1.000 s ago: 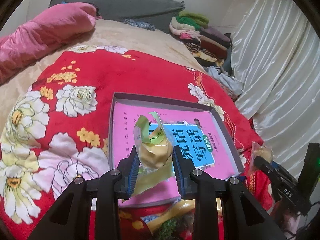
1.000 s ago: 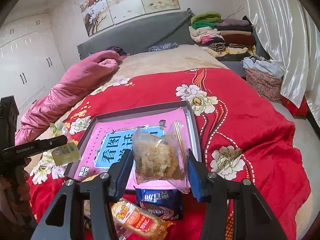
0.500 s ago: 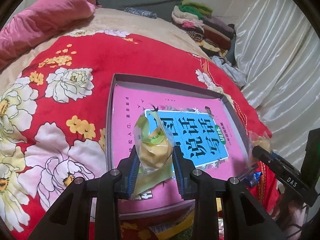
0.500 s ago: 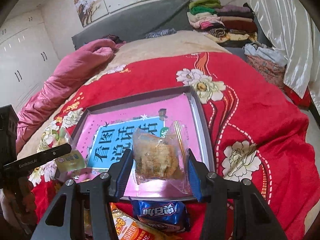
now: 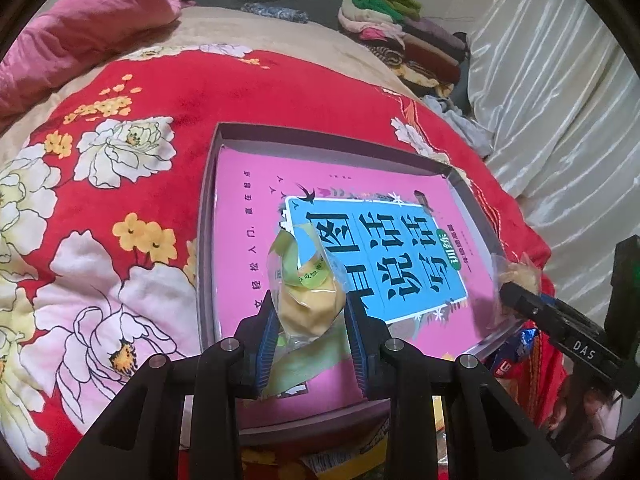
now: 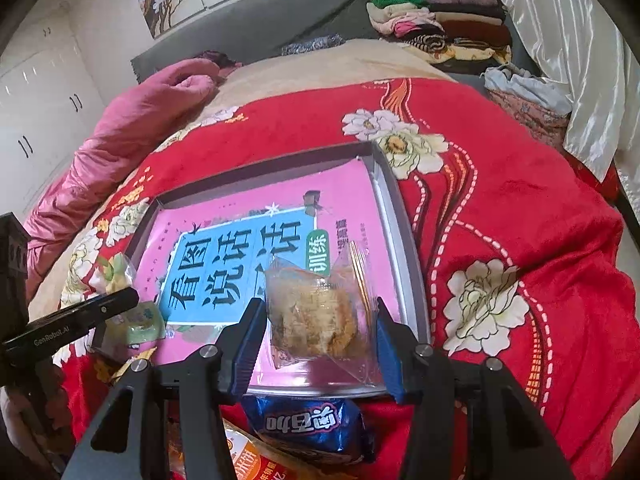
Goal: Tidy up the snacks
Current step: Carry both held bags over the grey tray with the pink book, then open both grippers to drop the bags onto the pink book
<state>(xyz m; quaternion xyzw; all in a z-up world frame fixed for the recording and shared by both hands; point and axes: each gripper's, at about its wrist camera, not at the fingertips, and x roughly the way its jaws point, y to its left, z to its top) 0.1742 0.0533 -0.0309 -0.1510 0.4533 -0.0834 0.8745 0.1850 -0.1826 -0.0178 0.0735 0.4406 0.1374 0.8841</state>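
Note:
A shallow grey tray [image 5: 320,145] [image 6: 404,240] lies on the red flowered blanket, with a pink and blue book [image 5: 384,256] [image 6: 240,256] inside it. My left gripper [image 5: 310,320] is shut on a yellow pastry in a clear and green wrapper [image 5: 308,300], held over the tray's near left part. My right gripper [image 6: 320,320] is shut on a brown flaky cookie in a clear wrapper [image 6: 312,312], held over the tray's near right corner. Each gripper shows at the edge of the other's view, the left one [image 6: 100,308] and the right one [image 5: 532,304].
A blue snack packet [image 6: 304,424] and an orange one [image 6: 248,460] lie on the blanket just in front of the tray. A pink quilt [image 6: 132,128] is bunched at the far left. Folded clothes [image 6: 432,28] are stacked at the bed's head. White curtains [image 5: 560,100] hang on the right.
Both grippers have come down and forward over the tray with their snacks still held. The tray and book now fill more of each view.

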